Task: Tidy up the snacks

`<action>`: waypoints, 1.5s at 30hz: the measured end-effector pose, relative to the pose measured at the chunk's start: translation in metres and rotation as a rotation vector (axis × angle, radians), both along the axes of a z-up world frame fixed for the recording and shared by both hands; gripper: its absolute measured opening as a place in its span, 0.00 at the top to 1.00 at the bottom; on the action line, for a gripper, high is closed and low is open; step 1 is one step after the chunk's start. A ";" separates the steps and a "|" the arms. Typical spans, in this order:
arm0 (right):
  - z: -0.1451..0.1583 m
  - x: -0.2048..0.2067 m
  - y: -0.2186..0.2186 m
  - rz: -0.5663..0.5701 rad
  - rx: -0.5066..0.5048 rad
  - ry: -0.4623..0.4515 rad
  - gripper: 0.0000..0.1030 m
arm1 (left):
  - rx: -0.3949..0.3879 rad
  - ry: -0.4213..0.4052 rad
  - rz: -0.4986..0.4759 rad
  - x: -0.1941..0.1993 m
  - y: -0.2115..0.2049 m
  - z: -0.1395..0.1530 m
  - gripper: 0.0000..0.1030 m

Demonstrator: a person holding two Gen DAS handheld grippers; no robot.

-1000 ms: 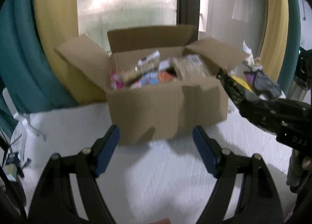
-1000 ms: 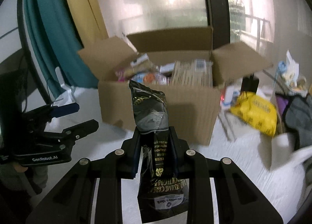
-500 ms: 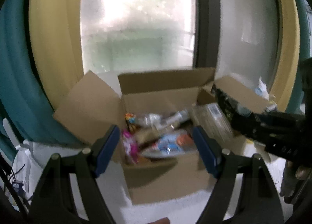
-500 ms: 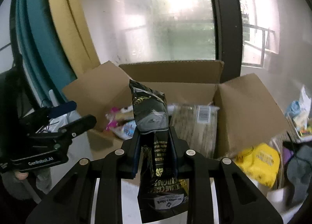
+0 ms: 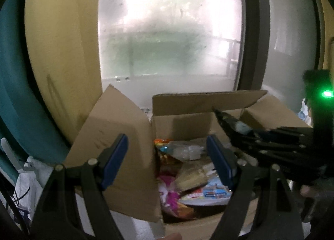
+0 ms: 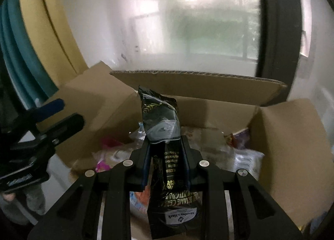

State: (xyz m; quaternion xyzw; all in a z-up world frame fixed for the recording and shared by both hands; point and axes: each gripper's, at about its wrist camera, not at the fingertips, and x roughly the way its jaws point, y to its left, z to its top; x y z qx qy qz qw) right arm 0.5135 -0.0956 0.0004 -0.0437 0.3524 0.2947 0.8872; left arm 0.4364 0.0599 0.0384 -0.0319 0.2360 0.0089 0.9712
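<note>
- The right gripper (image 6: pixel 166 162) has its jaws clamped on a black snack packet (image 6: pixel 160 118), gripping it around the middle, so the crimped top stands up past the fingertips and the printed lower end hangs back toward the camera.
- Its label reads as a sesame cereal product, printed upside down from this view.
- That packet hangs above the open cardboard box (image 6: pixel 292 146), over its inside rather than resting on anything.
- The left gripper (image 5: pixel 167 156) has its jaws wide apart with nothing between them; the blue pads (image 5: pixel 115 158) frame the near left part of the box.
- Through the left wrist view, the box's left flap (image 5: pixel 117 135) leans outward just behind the left pad, and the back flap (image 5: pixel 208 102) stands up.
- Inside the box lie mixed snacks: a pink wrapper (image 5: pixel 169 196), a clear plastic pack (image 5: pixel 185 151), a tan bar-like pack (image 5: pixel 192 178) and a blue and white packet (image 5: pixel 215 193), all piled loosely.
- The right gripper reaches in from the right side of the left wrist view, a green light (image 5: pixel 326 93) glowing on its body.
- Behind the box is a fogged window (image 5: pixel 171 31) with a dark frame (image 5: pixel 252 31), plus yellow (image 5: pixel 62 41) and teal curtains (image 5: pixel 12 73) at the left.
- A white counter (image 5: pixel 142 227) shows under the box's near corner.
</note>
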 end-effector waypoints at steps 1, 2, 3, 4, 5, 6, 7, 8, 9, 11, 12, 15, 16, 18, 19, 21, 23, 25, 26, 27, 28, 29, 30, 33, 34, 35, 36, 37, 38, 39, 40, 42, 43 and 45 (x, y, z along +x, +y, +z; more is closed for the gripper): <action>-0.003 0.006 0.006 -0.001 -0.011 0.004 0.73 | -0.004 0.002 0.002 0.000 0.002 0.000 0.24; -0.005 0.010 0.011 -0.002 -0.020 0.007 0.73 | -0.012 0.002 0.002 0.001 0.004 0.000 0.24; -0.008 0.017 0.016 -0.008 -0.025 0.017 0.73 | -0.015 0.001 0.002 0.000 0.005 0.000 0.24; -0.009 0.022 0.019 -0.013 -0.032 0.020 0.73 | -0.015 0.001 0.000 0.000 0.005 0.000 0.24; -0.010 0.025 0.024 -0.016 -0.041 0.020 0.73 | -0.012 0.002 0.000 -0.001 0.005 0.000 0.24; -0.011 0.028 0.028 -0.019 -0.048 0.022 0.73 | -0.008 0.003 0.003 -0.001 0.005 -0.001 0.24; -0.011 0.031 0.032 -0.021 -0.054 0.024 0.73 | -0.004 0.002 0.006 -0.001 0.005 -0.002 0.24; -0.011 0.033 0.036 -0.024 -0.062 0.024 0.73 | 0.002 0.001 0.010 0.001 0.005 -0.003 0.24; -0.010 0.035 0.037 -0.026 -0.066 0.025 0.73 | 0.011 0.002 0.016 0.003 0.005 -0.004 0.24; -0.009 0.037 0.040 -0.045 -0.078 0.032 0.73 | 0.011 0.007 0.027 0.005 0.007 -0.006 0.24; -0.008 0.036 0.042 -0.052 -0.079 0.029 0.71 | 0.008 0.005 0.031 0.007 0.009 -0.006 0.24; -0.007 0.034 0.041 -0.074 -0.085 0.023 0.58 | 0.007 0.008 0.045 0.009 0.013 -0.009 0.24; -0.006 0.032 0.039 -0.083 -0.078 0.019 0.54 | 0.006 0.009 0.048 0.010 0.014 -0.011 0.24; -0.003 0.031 0.038 -0.093 -0.072 0.011 0.46 | 0.006 0.013 0.054 0.011 0.015 -0.012 0.24; -0.002 0.029 0.037 -0.095 -0.071 0.006 0.45 | 0.005 0.013 0.052 0.011 0.015 -0.013 0.24; -0.001 0.027 0.035 -0.099 -0.071 0.004 0.45 | 0.003 0.012 0.050 0.012 0.015 -0.012 0.24; -0.001 0.024 0.034 -0.097 -0.072 0.003 0.45 | -0.001 0.013 0.049 0.012 0.015 -0.012 0.24; 0.001 0.020 0.033 -0.095 -0.077 -0.002 0.45 | -0.001 0.015 0.047 0.014 0.016 -0.013 0.24; 0.001 0.018 0.032 -0.095 -0.078 -0.002 0.45 | -0.003 0.016 0.047 0.014 0.017 -0.014 0.24; 0.001 0.022 0.031 -0.095 -0.078 0.000 0.45 | -0.005 0.018 0.046 0.014 0.017 -0.013 0.24; 0.002 0.020 0.030 -0.094 -0.079 0.000 0.45 | -0.004 0.020 0.045 0.014 0.017 -0.013 0.24; 0.002 0.018 0.029 -0.094 -0.081 -0.002 0.45 | -0.002 0.022 0.044 0.014 0.016 -0.013 0.24; 0.002 0.016 0.028 -0.096 -0.082 -0.004 0.44 | 0.000 0.025 0.043 0.013 0.015 -0.012 0.24; 0.007 0.004 0.023 -0.100 -0.081 -0.008 0.44 | 0.005 0.033 0.038 0.011 0.013 -0.010 0.24; 0.009 -0.001 0.021 -0.102 -0.080 -0.010 0.44 | 0.007 0.032 0.038 0.010 0.013 -0.008 0.24; 0.010 -0.005 0.019 -0.103 -0.079 -0.012 0.44 | 0.008 0.028 0.039 0.007 0.013 -0.005 0.24; 0.011 -0.009 0.016 -0.104 -0.078 -0.015 0.44 | 0.007 0.023 0.040 0.004 0.012 -0.003 0.24; 0.013 -0.014 0.013 -0.106 -0.078 -0.019 0.44 | 0.007 0.016 0.040 0.000 0.012 0.000 0.24; 0.016 -0.020 0.010 -0.109 -0.080 -0.024 0.44 | 0.005 0.010 0.038 -0.004 0.012 0.003 0.24; 0.018 -0.023 0.007 -0.110 -0.079 -0.026 0.44 | 0.004 0.006 0.035 -0.006 0.011 0.005 0.24; 0.021 -0.030 0.002 -0.112 -0.076 -0.029 0.44 | 0.002 0.000 0.032 -0.011 0.010 0.008 0.24; 0.027 -0.041 -0.005 -0.116 -0.074 -0.037 0.44 | 0.002 -0.008 0.028 -0.020 0.008 0.013 0.24; 0.031 -0.049 -0.010 -0.118 -0.073 -0.045 0.44 | 0.005 -0.012 0.024 -0.025 0.007 0.016 0.24; 0.037 -0.060 -0.018 -0.125 -0.070 -0.056 0.44 | 0.015 -0.028 0.021 -0.035 0.003 0.022 0.24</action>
